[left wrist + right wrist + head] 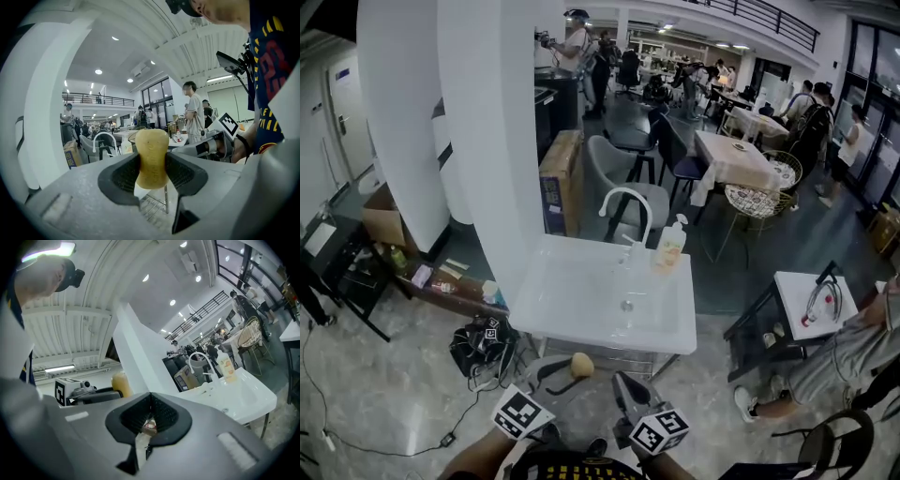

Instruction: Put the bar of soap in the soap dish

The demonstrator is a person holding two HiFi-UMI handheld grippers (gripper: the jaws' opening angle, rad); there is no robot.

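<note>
Jaws on your left gripper (pixel 152 165) pinch the bar of soap (pixel 152 147) mid-body, just short of the sink's (pixel 567 298) near rim. Right gripper (pixel 149 420) jaws closed, empty. Soap dish not spotted; locate it first, carry level. Watch faucet (pixel 622 191) and pump bottle (pixel 671 248) at sink's back edge.

Matt waxy bar of soap (pixel 152 159), smooth glossy sink (pixel 572 300), perhaps ceramic

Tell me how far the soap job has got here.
Done: the bar of soap is picked up, clamped in the left gripper. In hand: it is held just short of the sink. Left: setting it in a soap dish, which I cannot make out. The right gripper is shut.
</note>
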